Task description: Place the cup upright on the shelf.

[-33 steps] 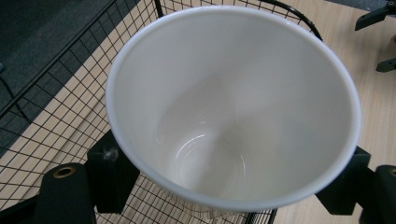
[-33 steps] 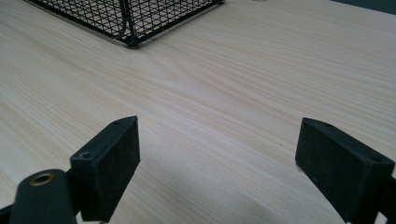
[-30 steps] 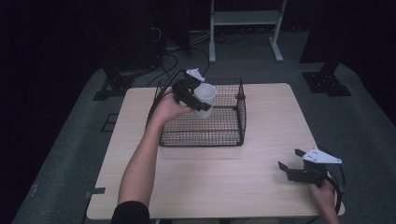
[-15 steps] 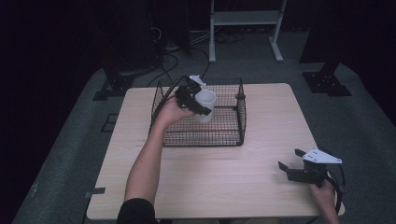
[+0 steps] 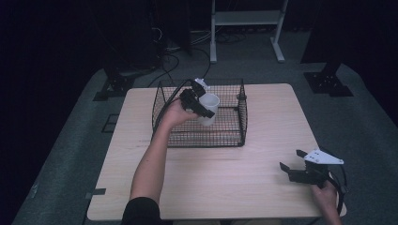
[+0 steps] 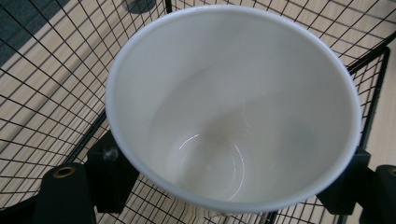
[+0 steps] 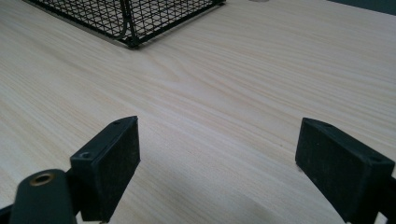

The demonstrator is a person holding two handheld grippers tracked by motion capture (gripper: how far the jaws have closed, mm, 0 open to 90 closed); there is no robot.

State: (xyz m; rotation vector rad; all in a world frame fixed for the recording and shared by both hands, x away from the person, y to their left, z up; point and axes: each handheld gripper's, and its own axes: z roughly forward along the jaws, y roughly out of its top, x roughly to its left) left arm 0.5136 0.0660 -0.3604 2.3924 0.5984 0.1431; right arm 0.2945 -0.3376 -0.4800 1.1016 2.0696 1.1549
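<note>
My left tool (image 5: pixel 202 107) pinched a white cup (image 5: pixel 208 108) by its sides, mouth up and empty, inside the black wire basket (image 5: pixel 197 138) at the far middle of the tabletop (image 5: pixel 220 173). In the left gripper view the pads (image 6: pixel 111 172) pressed the cup's wall. My right tool (image 5: pixel 300 171) rested near the tabletop's near right corner, spread wide, holding nothing. I judged the risk was the cup's bottom landing tilted on the mesh and tipping over once I let go.

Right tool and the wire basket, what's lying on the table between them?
Nothing: between the right tool and the wire basket the high view shows bare table.
</note>
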